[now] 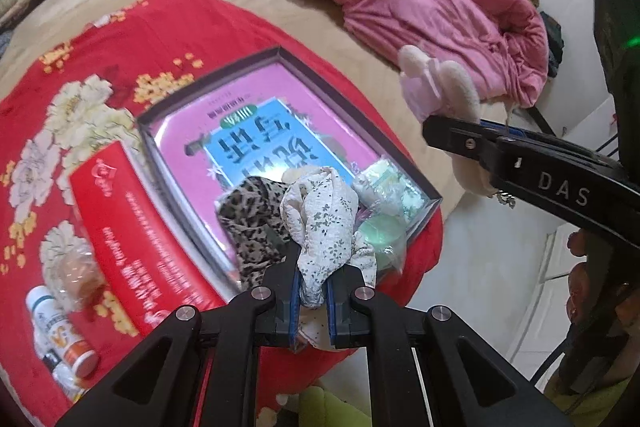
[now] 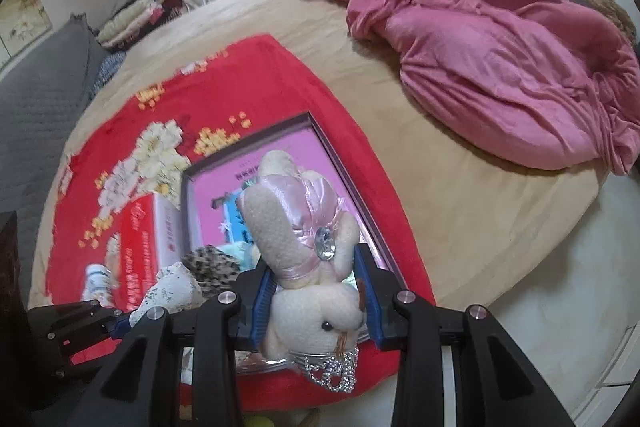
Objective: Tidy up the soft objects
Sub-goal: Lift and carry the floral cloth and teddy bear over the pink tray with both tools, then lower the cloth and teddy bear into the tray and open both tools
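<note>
Left wrist view showed the left claw (image 1: 312,301) pinching a white floral cloth (image 1: 326,227) above the near end of a shallow box (image 1: 280,53), beside a leopard-print cloth (image 1: 252,223). On the right, the right claw (image 2: 316,291) clamped a plush rabbit (image 2: 304,239) over that box. Beyond, the red blanket (image 2: 248,67) lay on the bed (image 2: 440,163), a pink quilt (image 2: 500,47) farther back.

Tray (image 1: 426,189) sits on the blanket (image 1: 168,23) on the bed (image 2: 460,195), box (image 1: 132,227) just left of it, bottles (image 1: 60,331) nearer me, quilt (image 2: 500,59) behind.
</note>
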Motion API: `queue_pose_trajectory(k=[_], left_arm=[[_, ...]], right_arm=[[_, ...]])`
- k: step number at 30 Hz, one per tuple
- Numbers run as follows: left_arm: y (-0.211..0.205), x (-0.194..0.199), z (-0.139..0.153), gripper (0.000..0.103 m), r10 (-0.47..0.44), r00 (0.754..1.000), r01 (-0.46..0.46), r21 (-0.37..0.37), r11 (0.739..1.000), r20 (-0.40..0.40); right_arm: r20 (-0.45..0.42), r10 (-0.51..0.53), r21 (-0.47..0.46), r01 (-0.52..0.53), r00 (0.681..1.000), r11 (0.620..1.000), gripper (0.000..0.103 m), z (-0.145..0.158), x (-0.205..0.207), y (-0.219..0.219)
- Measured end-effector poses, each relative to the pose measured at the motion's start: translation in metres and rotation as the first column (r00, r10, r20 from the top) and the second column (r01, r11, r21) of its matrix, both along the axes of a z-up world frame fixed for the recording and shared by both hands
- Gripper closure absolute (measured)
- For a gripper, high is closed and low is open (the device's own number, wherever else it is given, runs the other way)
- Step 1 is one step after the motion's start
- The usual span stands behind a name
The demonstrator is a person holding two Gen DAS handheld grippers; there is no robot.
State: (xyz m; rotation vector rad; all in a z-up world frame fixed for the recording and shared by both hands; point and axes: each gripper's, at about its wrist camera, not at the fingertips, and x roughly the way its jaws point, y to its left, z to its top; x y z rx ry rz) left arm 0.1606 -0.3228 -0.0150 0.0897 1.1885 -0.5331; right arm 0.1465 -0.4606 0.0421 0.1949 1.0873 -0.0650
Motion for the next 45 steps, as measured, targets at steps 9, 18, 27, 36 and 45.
queue_pose_trajectory(k=[9, 18, 27, 36, 45], left_arm=[[-0.012, 0.024, -0.031, 0.093, 0.012, 0.999, -0.011, 0.025, 1.0, -0.044], [-0.011, 0.032, -0.037, 0.093, 0.01, 0.999, -0.008, 0.028, 1.0, -0.048], [-0.013, 0.034, -0.041, 0.092, 0.013, 0.998, -0.011, 0.025, 1.0, -0.057], [-0.014, 0.037, -0.04, 0.087, 0.011, 0.998, -0.011, -0.001, 1.0, -0.06], [-0.012, 0.042, -0.023, 0.052, 0.035, 0.999, -0.035, -0.021, 0.999, -0.012]], right_arm=[[-0.129, 0.044, -0.022, -0.048, 0.991, 0.999, 0.064, -0.058, 0.036, -0.001], [-0.184, 0.04, -0.05, -0.05, 0.982, 0.998, 0.062, -0.091, 0.049, 0.002], [-0.145, 0.051, -0.029, -0.056, 0.988, 0.998, 0.041, -0.079, 0.048, 0.003], [-0.049, -0.032, -0.016, 0.031, 0.998, 0.999, 0.041, -0.035, 0.025, -0.023], [0.003, -0.037, -0.028, 0.037, 0.999, 0.999, 0.041, -0.01, 0.012, -0.024]])
